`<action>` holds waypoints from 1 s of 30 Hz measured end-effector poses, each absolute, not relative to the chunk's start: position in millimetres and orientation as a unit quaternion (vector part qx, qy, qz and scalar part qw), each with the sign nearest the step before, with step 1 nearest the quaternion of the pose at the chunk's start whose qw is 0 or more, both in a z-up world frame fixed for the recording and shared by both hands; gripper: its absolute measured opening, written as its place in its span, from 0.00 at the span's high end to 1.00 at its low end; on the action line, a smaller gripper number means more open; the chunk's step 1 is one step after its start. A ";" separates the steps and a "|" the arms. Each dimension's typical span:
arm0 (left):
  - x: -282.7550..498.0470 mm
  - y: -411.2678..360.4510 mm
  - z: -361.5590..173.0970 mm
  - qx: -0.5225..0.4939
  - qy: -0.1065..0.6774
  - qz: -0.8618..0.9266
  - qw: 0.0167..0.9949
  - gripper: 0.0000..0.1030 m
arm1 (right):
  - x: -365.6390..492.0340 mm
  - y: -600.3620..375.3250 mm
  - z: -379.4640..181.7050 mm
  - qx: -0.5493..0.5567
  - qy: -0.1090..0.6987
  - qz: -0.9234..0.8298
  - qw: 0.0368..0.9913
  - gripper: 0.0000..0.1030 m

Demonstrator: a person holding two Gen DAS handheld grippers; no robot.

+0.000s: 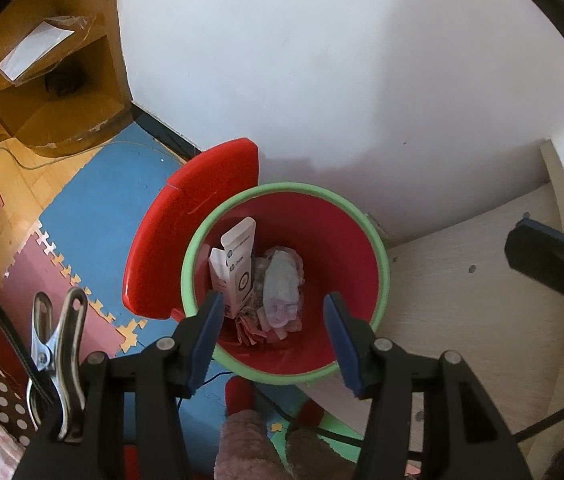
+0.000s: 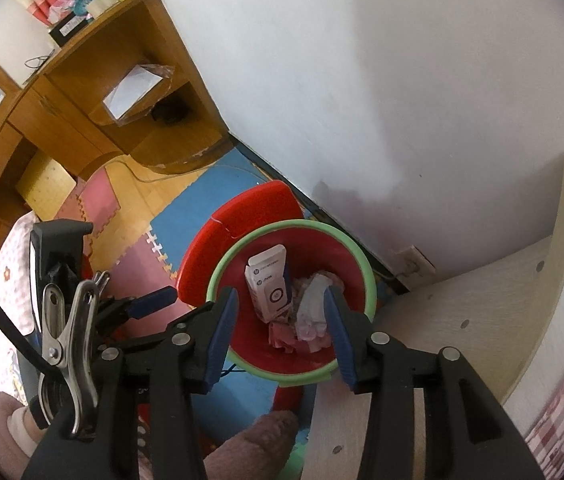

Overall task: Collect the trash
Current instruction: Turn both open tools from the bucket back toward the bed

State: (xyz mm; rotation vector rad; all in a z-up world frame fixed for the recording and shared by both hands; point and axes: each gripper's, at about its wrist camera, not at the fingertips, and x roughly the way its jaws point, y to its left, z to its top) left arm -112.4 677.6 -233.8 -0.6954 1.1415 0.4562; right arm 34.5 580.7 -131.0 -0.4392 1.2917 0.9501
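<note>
Trash (image 1: 278,292) lies at the bottom of the red bin (image 1: 358,240), below both grippers. Left gripper (image 1: 274,328) and right gripper (image 2: 282,328) hang over its green rim, jaws apart, nothing between them. Bin's red lid (image 1: 186,232) stands beyond-left, against the wall (image 1: 362,80).

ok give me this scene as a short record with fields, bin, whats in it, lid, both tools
bin: red bin with green rim, on foam floor mats by the white wall
contents: white box upright at left, crumpled wrappers beside it
lid: red lid open, tipped back to the left
left tool: left tool over the bin, open, empty
right tool: right tool over the bin, open, empty
</note>
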 end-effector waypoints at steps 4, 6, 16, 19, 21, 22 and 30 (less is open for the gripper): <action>-114.2 675.5 -224.5 -0.316 0.521 0.204 0.766 0.47 | 27.6 577.0 -125.2 -0.192 0.569 0.424 0.678 0.56; -115.2 673.7 -219.1 -0.310 0.520 0.202 0.769 0.47 | 24.0 574.1 -122.7 -0.189 0.568 0.424 0.680 0.56; -118.7 662.2 -191.9 -0.294 0.517 0.195 0.780 0.47 | 5.6 552.8 -105.3 -0.170 0.564 0.431 0.684 0.56; -121.2 658.5 -184.0 -0.296 0.514 0.198 0.780 0.47 | 0.1 544.2 -97.8 -0.164 0.558 0.436 0.687 0.56; -123.6 656.4 -177.5 -0.296 0.512 0.202 0.781 0.47 | -2.9 538.4 -92.9 -0.156 0.556 0.438 0.689 0.56; -125.1 655.6 -174.5 -0.295 0.511 0.205 0.781 0.47 | -4.8 534.6 -90.2 -0.151 0.556 0.440 0.689 0.56; -149.2 643.3 -137.7 -0.279 0.498 0.235 0.787 0.47 | -31.4 508.6 -64.0 -0.132 0.545 0.465 0.684 0.56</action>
